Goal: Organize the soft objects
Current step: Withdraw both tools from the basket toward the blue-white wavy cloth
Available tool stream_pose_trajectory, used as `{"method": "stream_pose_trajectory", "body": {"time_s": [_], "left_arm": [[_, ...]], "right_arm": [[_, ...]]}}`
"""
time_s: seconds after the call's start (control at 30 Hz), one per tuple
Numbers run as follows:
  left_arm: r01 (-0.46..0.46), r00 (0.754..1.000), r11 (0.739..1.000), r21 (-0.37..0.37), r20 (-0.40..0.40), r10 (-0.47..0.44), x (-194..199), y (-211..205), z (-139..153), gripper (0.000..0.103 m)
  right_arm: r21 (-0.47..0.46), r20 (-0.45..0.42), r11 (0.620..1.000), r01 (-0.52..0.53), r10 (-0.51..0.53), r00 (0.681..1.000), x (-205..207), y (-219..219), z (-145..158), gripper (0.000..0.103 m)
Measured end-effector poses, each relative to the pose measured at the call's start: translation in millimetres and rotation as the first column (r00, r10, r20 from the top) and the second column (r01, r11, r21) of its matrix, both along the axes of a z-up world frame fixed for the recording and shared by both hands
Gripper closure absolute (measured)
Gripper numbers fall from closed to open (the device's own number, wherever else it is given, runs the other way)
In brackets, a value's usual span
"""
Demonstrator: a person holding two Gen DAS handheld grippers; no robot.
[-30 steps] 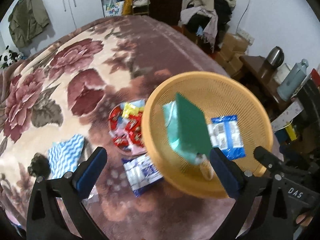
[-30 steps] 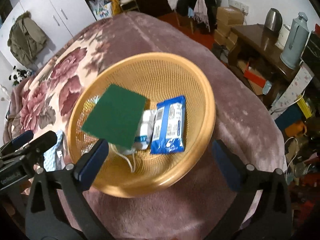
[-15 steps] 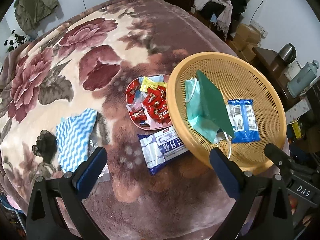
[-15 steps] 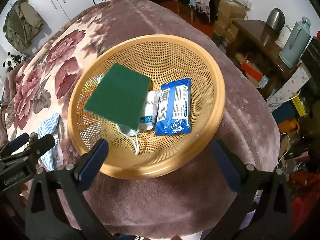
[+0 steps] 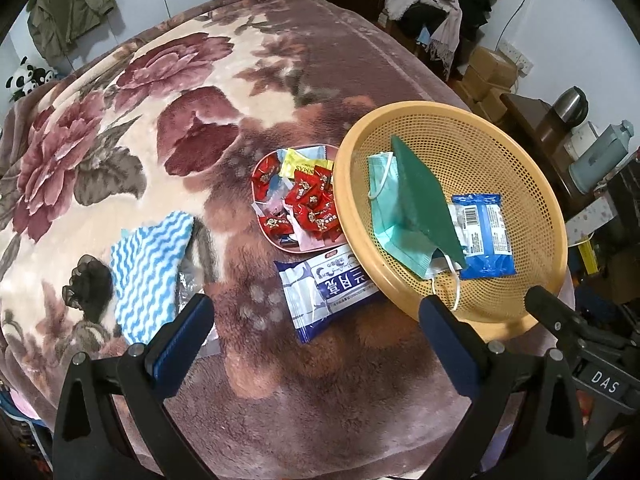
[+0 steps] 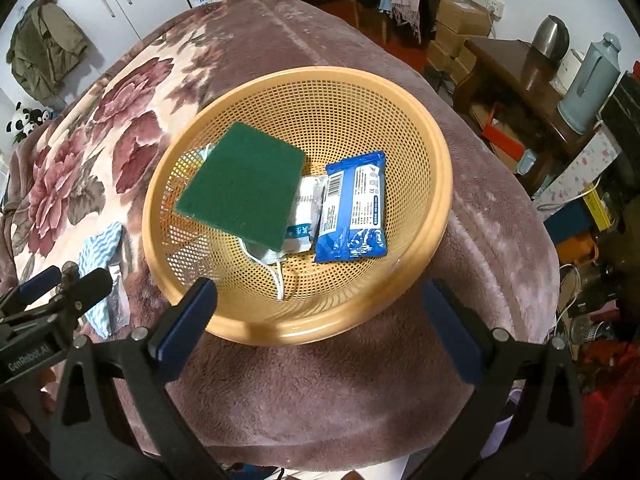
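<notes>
The surface is a bed covered with a plush floral blanket (image 5: 132, 128), in a crowded room with white wardrobes at the far left and boxes and a wooden table with kettles at the right. In the left wrist view, the left gripper (image 5: 316, 324) stands wide open and holds nothing. Just ahead of it lies a white and blue wipes pack (image 5: 328, 288), whose far right end goes under the rim of the orange basket (image 5: 520, 168). Beyond it a pink plate of candies (image 5: 298, 200) touches the basket on its left, and a blue wavy cloth (image 5: 148, 264) lies well to the left beside a black scrunchie (image 5: 86, 286). I judge that pulling the wipes pack may lift or tip the basket, because the rim seems to rest on it. In the right wrist view, the right gripper (image 6: 320, 312) is also wide open and empty, near the front rim of the basket. Inside are a green scouring pad (image 6: 244, 192), a face mask (image 6: 272, 256) mostly hidden under it, and a blue packet (image 6: 354, 208). The basket sits near the right edge of the bed, so a push from either gripper could slide it off, and the soft blanket gives it little stable support.
</notes>
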State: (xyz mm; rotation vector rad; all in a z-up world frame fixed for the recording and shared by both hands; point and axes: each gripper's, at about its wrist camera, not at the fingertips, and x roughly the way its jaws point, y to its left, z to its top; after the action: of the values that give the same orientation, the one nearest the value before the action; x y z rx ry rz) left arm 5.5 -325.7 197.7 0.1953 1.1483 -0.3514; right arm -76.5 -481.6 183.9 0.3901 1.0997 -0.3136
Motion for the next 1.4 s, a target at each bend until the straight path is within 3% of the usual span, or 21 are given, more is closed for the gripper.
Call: {"method": "stream_pose_trajectory", "body": {"time_s": [0.57,1.4], "left_arm": [[-0.010,1.000,1.000,-0.017,-0.007,0.010,2,10,1,0.001],[-0.065,0.998,0.995,-0.078,-0.029,0.063,9,63,-2,0.001]], "right_arm": [[-0.011,0.000,1.000,-0.009,0.009,1.000,-2,11,4,0.000],[-0.058,-0.010,0.997,-0.055,0.054,0.998,14,51,11,0.000]]}}
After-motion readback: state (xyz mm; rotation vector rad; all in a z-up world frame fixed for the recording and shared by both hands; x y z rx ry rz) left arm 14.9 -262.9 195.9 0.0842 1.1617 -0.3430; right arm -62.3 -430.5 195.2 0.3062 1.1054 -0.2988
